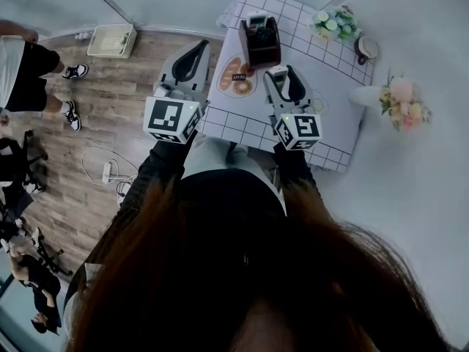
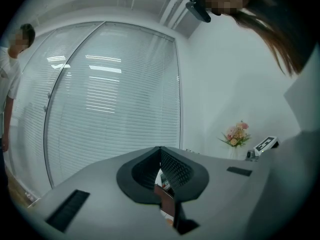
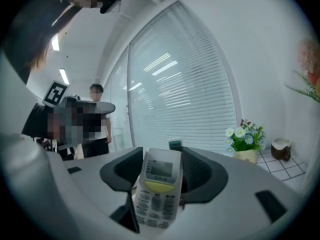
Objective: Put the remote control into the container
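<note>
Dark container [image 1: 264, 48], upper centre, holds one upright white remote [image 1: 256, 20]. Right gripper [image 3: 160, 159] is clenched on the remote control [image 3: 157, 194] just below it. Left gripper [image 2: 160, 151] is closed and empty. Checked tablecloth [image 1: 326, 79]; wood floor [image 1: 110, 101] at left.

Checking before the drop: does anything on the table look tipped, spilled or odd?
Nothing stands out: the container stands upright on the table, nothing is spilled, and the right claw holds the remote control.

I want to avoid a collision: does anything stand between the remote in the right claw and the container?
Nothing visible does. The remote control, held in the right claw, faces the container over bare tablecloth. Inside it already stands another remote.
</note>
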